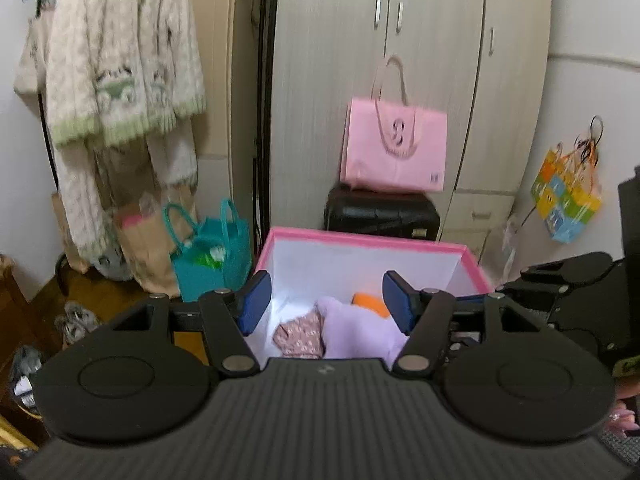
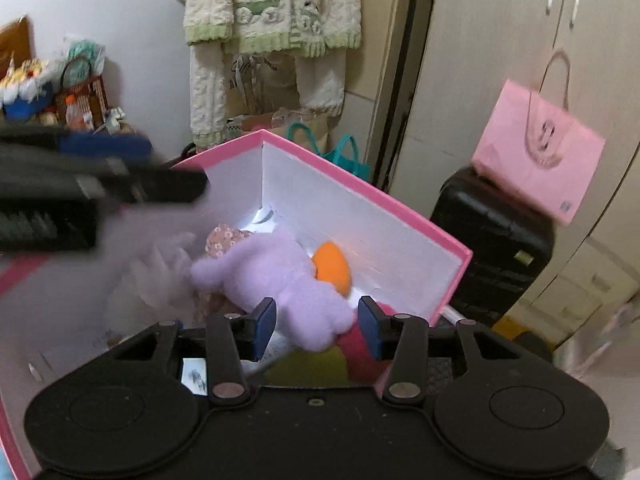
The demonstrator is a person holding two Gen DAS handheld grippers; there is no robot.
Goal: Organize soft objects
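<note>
A pink-rimmed box with white inner walls (image 1: 360, 258) (image 2: 360, 216) holds soft toys. A lilac plush (image 1: 356, 330) (image 2: 276, 276) lies in it, with an orange plush (image 1: 370, 302) (image 2: 330, 266) behind it and a floral fabric piece (image 1: 300, 336) (image 2: 224, 240) to its left. A red and green soft item (image 2: 354, 354) lies near the box's front. My left gripper (image 1: 326, 300) is open and empty above the box; it also shows blurred at the left of the right wrist view (image 2: 120, 184). My right gripper (image 2: 318, 322) is open and empty over the lilac plush.
A black suitcase (image 1: 382, 212) (image 2: 492, 232) with a pink bag (image 1: 394, 148) (image 2: 536, 152) on it stands behind the box before a wardrobe (image 1: 420, 60). Teal (image 1: 212, 248) and brown bags sit left under hanging knitwear (image 1: 120, 60) (image 2: 272, 12). A colourful bag (image 1: 568, 192) hangs at the right.
</note>
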